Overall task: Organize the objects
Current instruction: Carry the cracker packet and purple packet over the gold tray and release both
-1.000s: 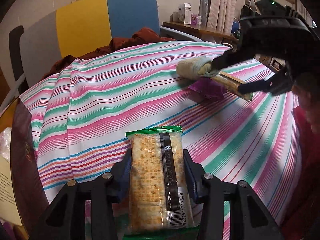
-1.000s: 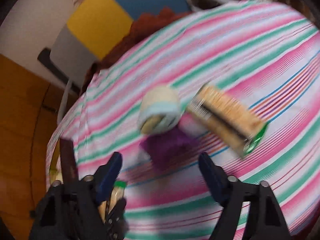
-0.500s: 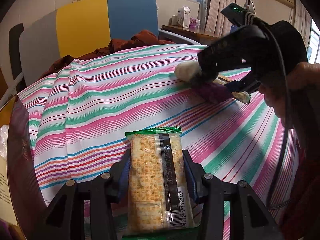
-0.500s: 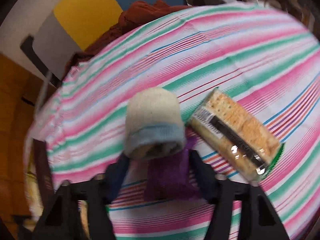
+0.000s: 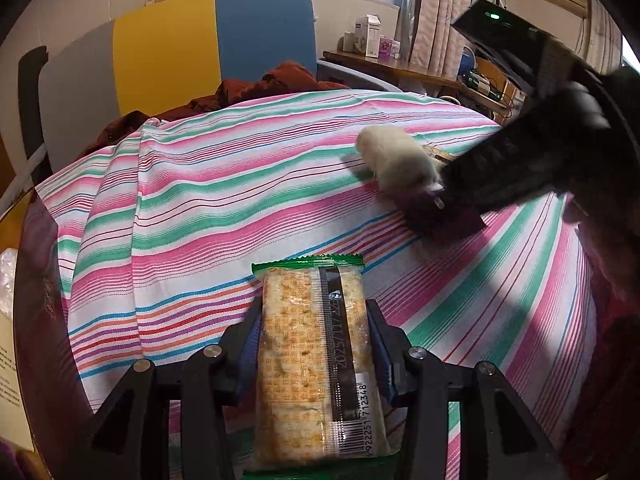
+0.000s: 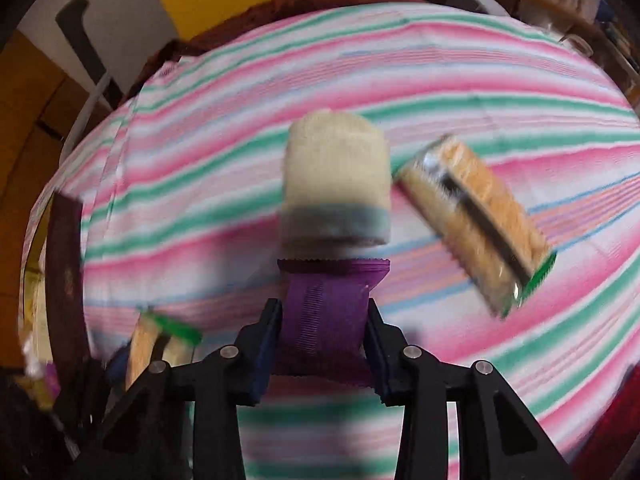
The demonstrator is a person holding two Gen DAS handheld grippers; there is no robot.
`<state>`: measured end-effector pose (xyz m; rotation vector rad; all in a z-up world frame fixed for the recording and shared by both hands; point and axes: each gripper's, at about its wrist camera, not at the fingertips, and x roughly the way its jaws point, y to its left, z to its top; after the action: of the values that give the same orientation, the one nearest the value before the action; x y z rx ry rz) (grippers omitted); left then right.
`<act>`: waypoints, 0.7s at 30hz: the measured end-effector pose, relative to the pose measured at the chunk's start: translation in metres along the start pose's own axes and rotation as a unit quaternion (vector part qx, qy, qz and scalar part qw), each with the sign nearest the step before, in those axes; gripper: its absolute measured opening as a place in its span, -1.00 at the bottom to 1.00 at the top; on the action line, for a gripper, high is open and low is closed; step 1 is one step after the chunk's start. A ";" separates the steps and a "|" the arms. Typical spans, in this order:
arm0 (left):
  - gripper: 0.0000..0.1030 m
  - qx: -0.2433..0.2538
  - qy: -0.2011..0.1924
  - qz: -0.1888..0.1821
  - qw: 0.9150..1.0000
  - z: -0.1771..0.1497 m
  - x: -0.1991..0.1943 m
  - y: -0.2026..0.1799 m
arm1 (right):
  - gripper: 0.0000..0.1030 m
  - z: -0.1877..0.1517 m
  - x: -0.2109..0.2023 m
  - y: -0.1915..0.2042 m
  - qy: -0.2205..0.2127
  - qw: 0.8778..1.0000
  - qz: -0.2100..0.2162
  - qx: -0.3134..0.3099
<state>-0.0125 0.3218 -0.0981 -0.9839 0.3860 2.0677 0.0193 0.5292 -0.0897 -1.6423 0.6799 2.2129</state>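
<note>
So the right gripper has its jaws clamped on a purple packet, low centre of the right wrist frame. It looks like thin crinkly foil with a serrated end, so I'd guess light, squashy and a bit slick; pinching across the flat middle like this seems the safe spot. Just above it sits a rolled cream sock with a blue cuff, soft and easy to nudge. To the right lies a loose cracker pack on the striped cloth.

The left gripper has its jaws squeezing another cracker pack by its long edges, bottom centre of the left wrist frame. It's stiff but brittle inside, so go easy on pressure.

The left view shows the right gripper from outside, plus the window and a shelf. The right view is blurry, but only it shows the loose pack properly.
</note>
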 end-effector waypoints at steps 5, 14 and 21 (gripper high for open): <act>-0.11 0.001 0.005 -0.009 1.000 -0.005 -0.010 0.001 | -0.23 -0.021 -0.011 0.003 0.011 1.000 0.020 0.001; -0.11 -0.008 -0.037 -0.022 0.999 -0.005 -0.075 0.006 | -0.23 -0.039 -0.046 0.018 -0.066 0.996 0.068 0.001; -0.11 -0.060 -0.090 0.006 0.994 -0.003 -0.139 0.044 | -0.23 -0.049 -0.073 0.073 -0.112 0.985 0.121 -0.043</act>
<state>0.0079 0.2181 0.0019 -0.8571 0.1770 2.1909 0.0440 0.4445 -0.0173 -1.3814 0.7652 2.5825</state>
